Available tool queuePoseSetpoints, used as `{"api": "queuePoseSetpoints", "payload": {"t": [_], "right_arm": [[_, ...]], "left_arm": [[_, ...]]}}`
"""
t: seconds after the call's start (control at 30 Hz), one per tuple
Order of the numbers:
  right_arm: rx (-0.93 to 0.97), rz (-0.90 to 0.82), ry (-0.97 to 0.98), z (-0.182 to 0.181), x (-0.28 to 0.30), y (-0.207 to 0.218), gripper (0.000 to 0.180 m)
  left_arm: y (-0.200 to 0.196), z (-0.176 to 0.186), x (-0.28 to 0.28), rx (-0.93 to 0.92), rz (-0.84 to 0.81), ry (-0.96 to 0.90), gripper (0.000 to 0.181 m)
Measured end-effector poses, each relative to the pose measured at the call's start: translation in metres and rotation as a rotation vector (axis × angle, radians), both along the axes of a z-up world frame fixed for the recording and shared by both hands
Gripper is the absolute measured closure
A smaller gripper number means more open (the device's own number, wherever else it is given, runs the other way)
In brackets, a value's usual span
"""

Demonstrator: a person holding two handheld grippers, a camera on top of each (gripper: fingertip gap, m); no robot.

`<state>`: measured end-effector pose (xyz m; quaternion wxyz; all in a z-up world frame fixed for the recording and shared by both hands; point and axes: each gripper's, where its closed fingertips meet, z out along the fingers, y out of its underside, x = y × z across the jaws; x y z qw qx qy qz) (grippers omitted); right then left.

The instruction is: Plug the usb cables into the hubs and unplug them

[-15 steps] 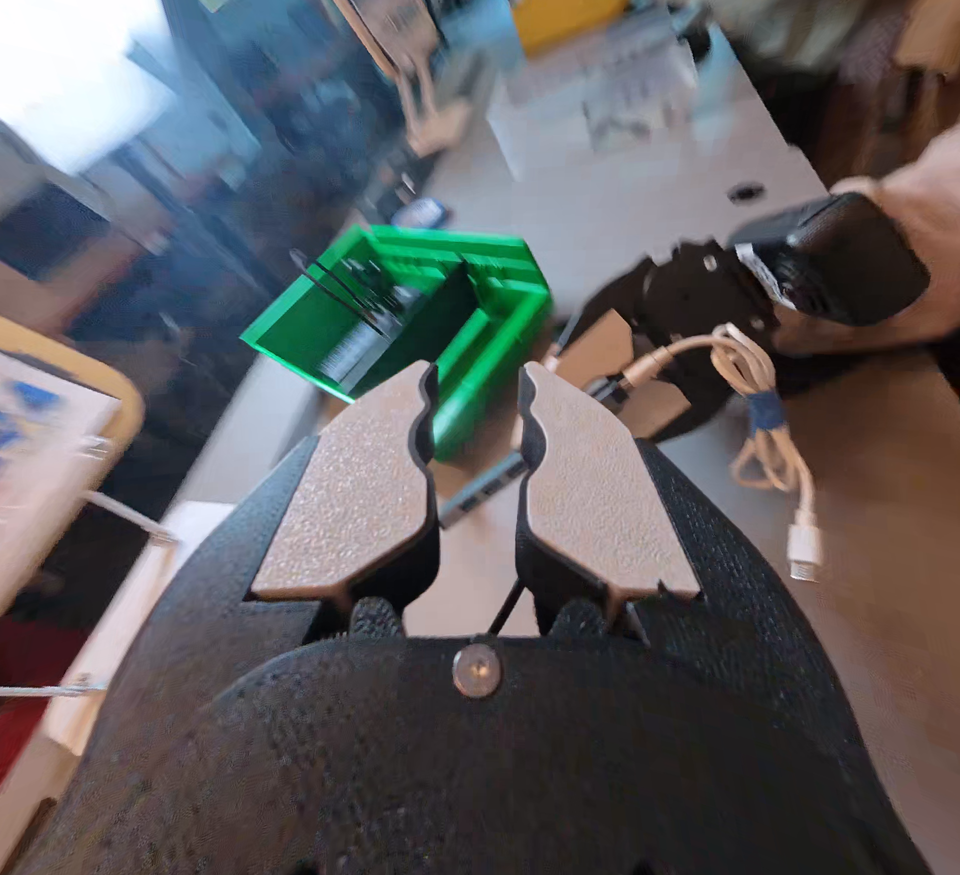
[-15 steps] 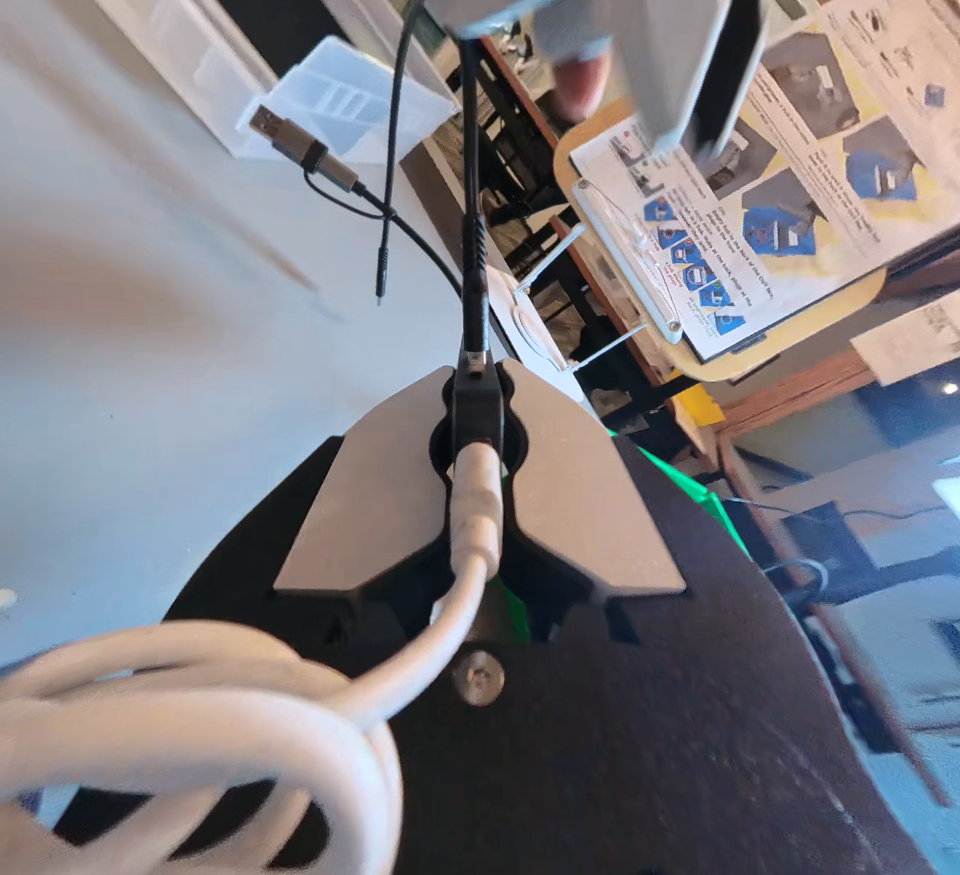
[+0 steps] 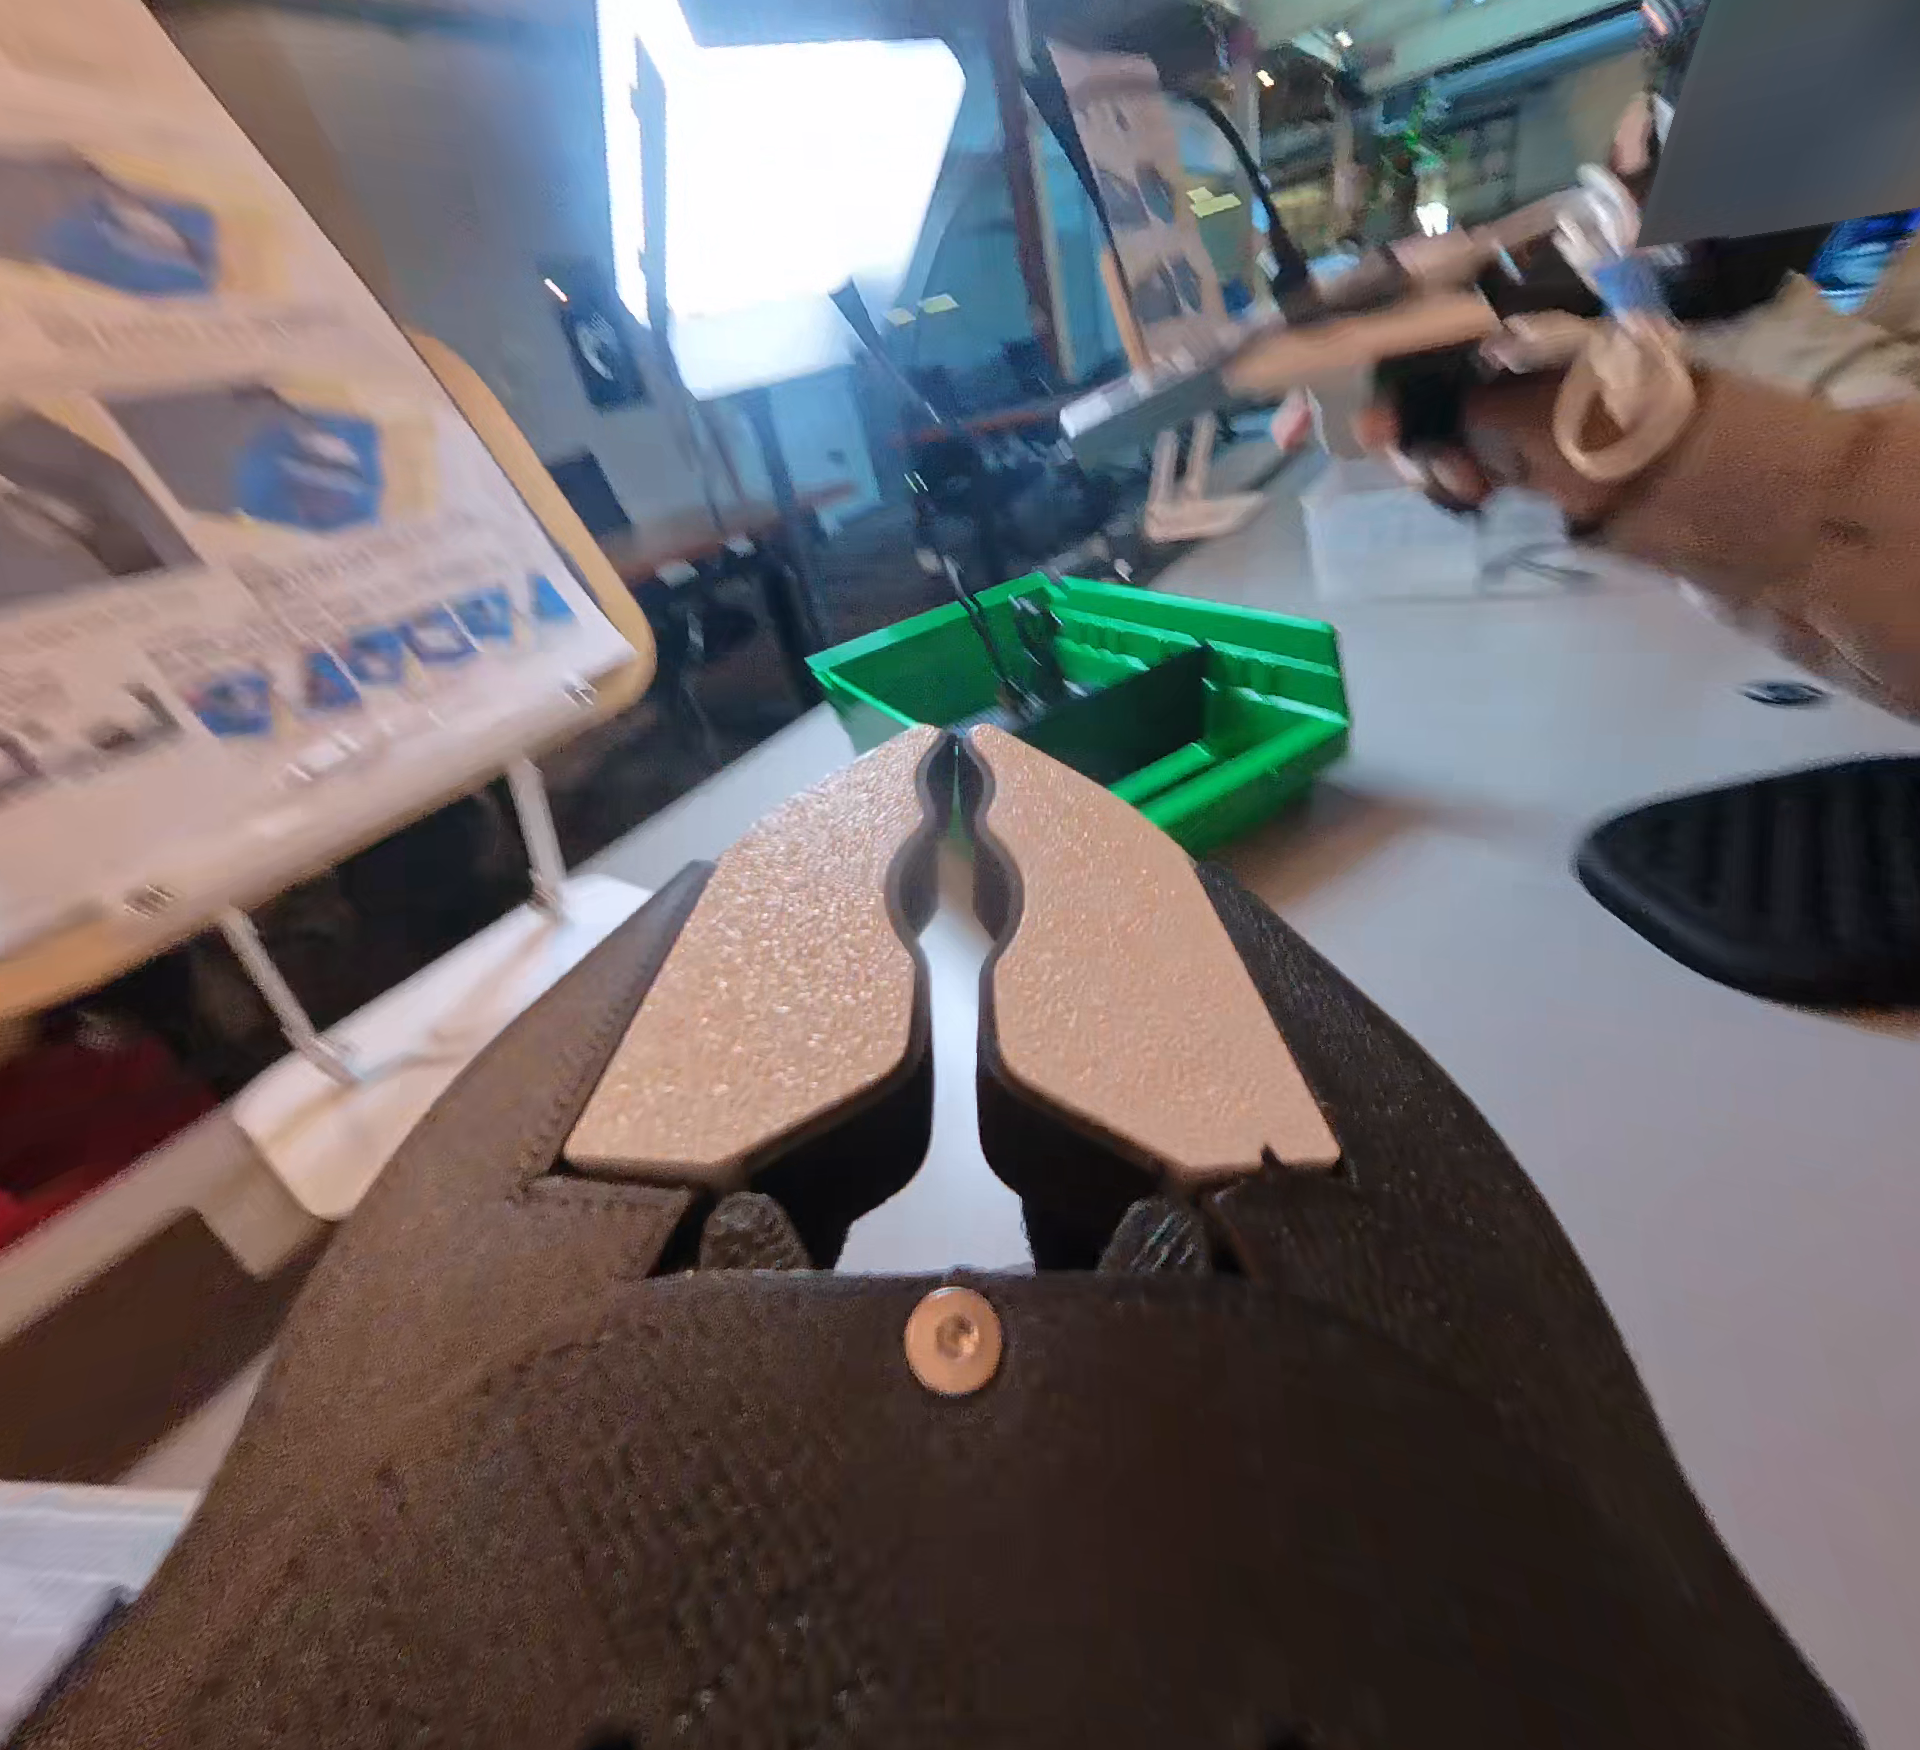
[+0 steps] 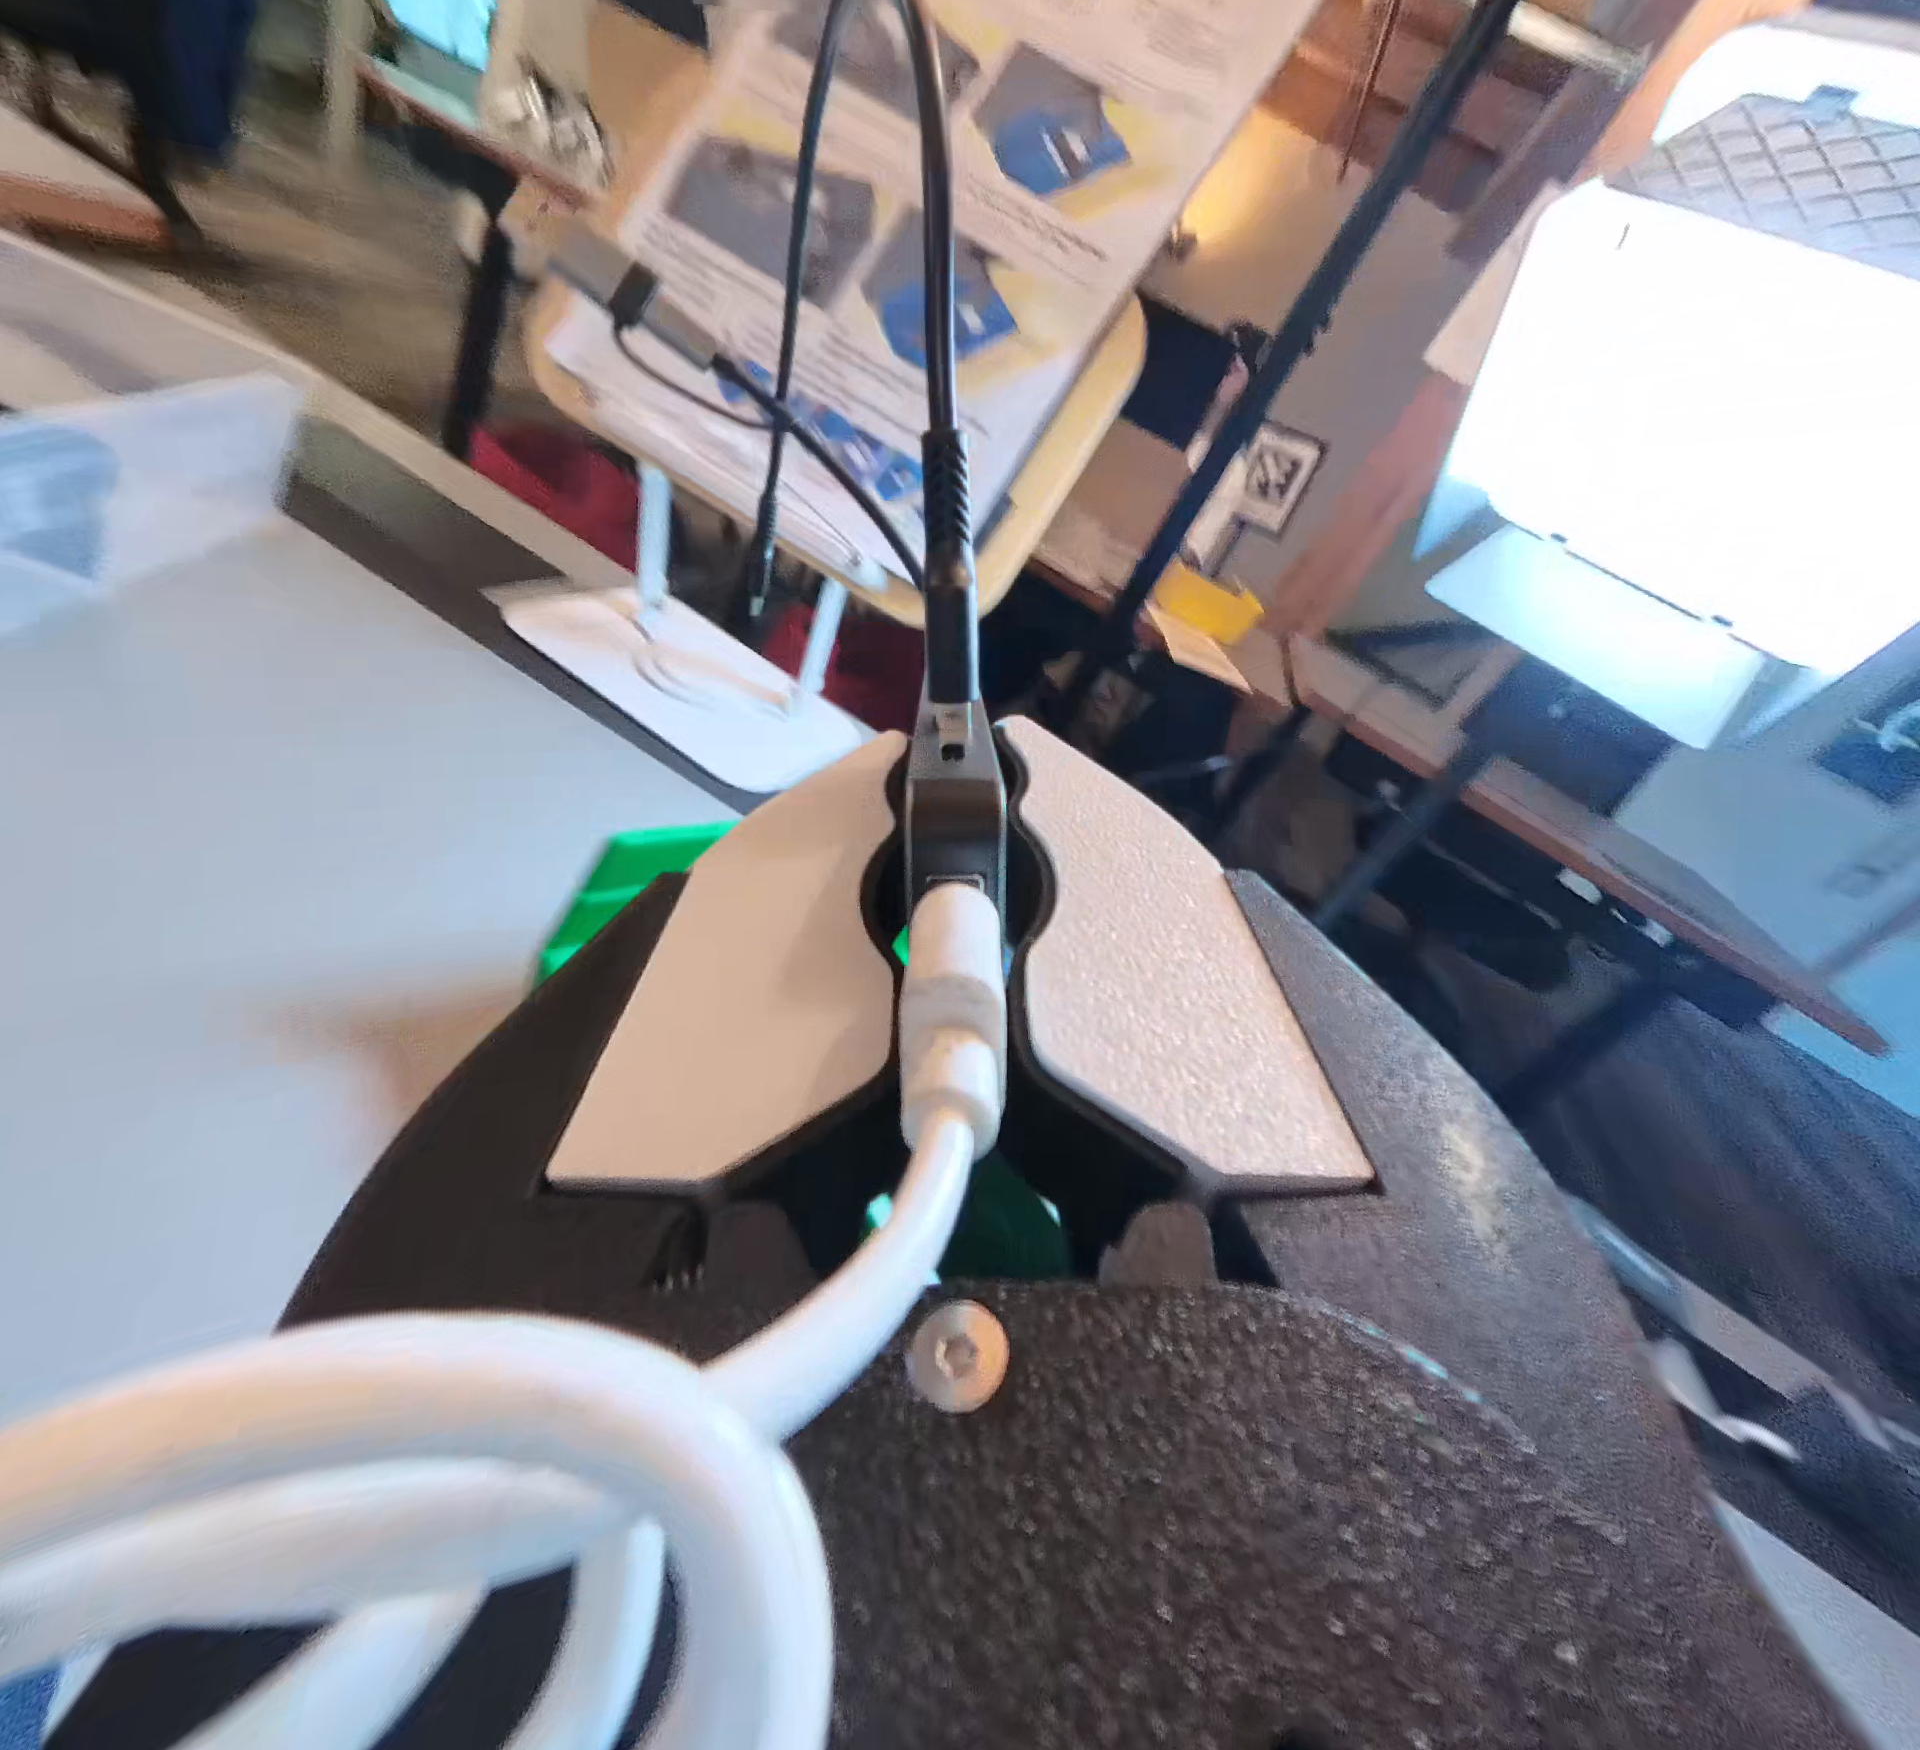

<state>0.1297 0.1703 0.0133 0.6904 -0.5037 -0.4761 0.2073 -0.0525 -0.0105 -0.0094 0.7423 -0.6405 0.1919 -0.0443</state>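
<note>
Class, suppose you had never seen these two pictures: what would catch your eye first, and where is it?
First, the right gripper, its fingers shut on a small dark adapter with a white cable plugged into its near end. Next, the bright green bin on the white table, beyond the empty left gripper.

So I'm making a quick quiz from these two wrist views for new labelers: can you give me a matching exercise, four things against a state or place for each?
Things:
1. left tongs
2. right tongs
3. white cable
4. green bin

States or places:
A. plugged into the dark adapter
B. shut, holding nothing
C. resting on the white table
D. shut on a dark adapter

Pairs: 1-B, 2-D, 3-A, 4-C
</note>
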Motion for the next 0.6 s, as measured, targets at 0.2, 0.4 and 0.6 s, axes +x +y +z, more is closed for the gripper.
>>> {"api": "queuePoseSetpoints", "payload": {"t": [0.2, 0.4, 0.6], "right_arm": [[-0.226, -0.124, -0.495, -0.01, 0.008, 0.09, 0.167], [-0.665, -0.082, -0.894, -0.077, -0.004, 0.135, 0.167], [-0.905, -0.061, -1.131, -0.134, -0.024, 0.154, 0.167]], "left_arm": [[-0.01, -0.067, 0.009, -0.192, -0.088, -0.074, 0.18], [-0.011, -0.08, 0.016, -0.22, -0.119, -0.002, 0.18], [-0.01, -0.104, 0.021, -0.281, -0.135, 0.043, 0.18]]}}
